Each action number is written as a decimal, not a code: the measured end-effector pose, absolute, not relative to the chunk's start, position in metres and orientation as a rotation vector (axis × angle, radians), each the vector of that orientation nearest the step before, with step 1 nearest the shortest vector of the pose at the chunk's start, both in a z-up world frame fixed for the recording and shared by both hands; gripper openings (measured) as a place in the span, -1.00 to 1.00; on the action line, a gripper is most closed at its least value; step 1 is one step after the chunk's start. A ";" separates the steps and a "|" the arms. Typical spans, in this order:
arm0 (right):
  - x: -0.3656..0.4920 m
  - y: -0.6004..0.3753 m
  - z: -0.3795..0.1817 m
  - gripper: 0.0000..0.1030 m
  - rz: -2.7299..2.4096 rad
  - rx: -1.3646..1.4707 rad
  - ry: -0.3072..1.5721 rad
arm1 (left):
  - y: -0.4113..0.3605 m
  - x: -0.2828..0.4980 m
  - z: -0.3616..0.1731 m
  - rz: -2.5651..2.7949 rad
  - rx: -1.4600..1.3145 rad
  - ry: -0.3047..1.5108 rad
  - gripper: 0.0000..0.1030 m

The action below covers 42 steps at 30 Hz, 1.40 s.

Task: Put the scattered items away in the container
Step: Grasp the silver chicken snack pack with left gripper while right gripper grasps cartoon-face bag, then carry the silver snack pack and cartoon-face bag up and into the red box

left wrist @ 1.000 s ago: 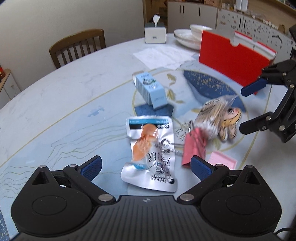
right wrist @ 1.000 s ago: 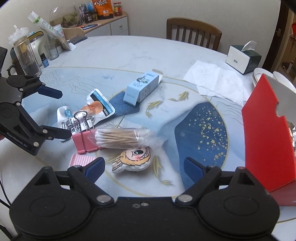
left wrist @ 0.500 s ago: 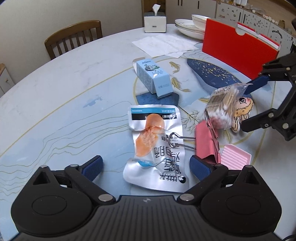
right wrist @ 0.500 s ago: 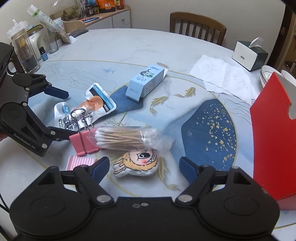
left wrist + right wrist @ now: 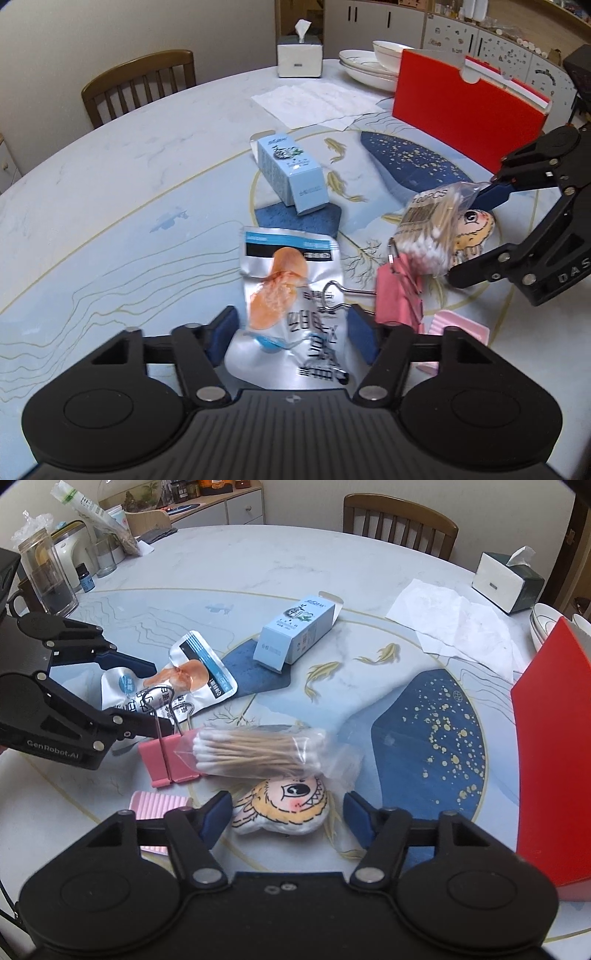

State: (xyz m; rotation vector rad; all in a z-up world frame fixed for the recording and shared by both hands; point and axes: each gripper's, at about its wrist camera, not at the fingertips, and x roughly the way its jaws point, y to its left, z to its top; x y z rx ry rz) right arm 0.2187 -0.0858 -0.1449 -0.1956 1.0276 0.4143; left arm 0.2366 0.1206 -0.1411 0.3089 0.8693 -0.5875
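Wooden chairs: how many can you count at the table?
1: a wooden chair at the far edge of the round table, left of the tissue box. Others may be out of view.

The red container (image 5: 554, 746) is cut off by the right wrist view's edge. The bag of cotton swabs (image 5: 255, 753) hides part of the pink binder clip (image 5: 166, 757), and the snack pouch's (image 5: 291, 295) print is blurred.

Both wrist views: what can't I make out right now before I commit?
- Red container: its inside; its own wall hides it, both views.
- Pink ridged item: partly behind the right claw, right view.
- Silver pouch: its lower edge, behind the closing left claw.
- Plush toy: mostly behind the cotton swabs, left view.
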 end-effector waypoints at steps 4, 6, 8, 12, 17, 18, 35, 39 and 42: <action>0.219 -0.086 -0.145 0.02 0.416 -0.181 1.030 | 0.120 0.235 -0.141 -0.577 0.304 0.868 0.19; 0.219 -0.086 -0.145 0.00 0.415 -0.179 1.028 | 0.121 0.234 -0.141 -0.570 0.299 0.870 0.18; 0.218 -0.088 -0.144 -0.02 0.411 -0.179 1.025 | 0.124 0.232 -0.140 -0.565 0.289 0.873 0.13; 0.215 -0.094 -0.143 -0.05 0.405 -0.167 1.030 | 0.131 0.225 -0.139 -0.540 0.265 0.881 0.12; 0.205 -0.103 -0.141 -0.05 0.402 -0.163 1.039 | 0.141 0.213 -0.137 -0.509 0.231 0.886 0.10; 0.202 -0.105 -0.140 -0.05 0.402 -0.162 1.039 | 0.143 0.211 -0.136 -0.503 0.223 0.887 0.10; 0.166 -0.138 -0.124 -0.06 0.376 -0.128 1.023 | 0.181 0.172 -0.117 -0.342 0.107 0.912 0.10; 0.160 -0.146 -0.115 -0.06 0.370 -0.110 1.004 | 0.177 0.159 -0.108 -0.335 0.081 0.904 0.10; 0.155 -0.153 -0.107 -0.06 0.363 -0.100 0.986 | 0.169 0.149 -0.100 -0.341 0.065 0.888 0.10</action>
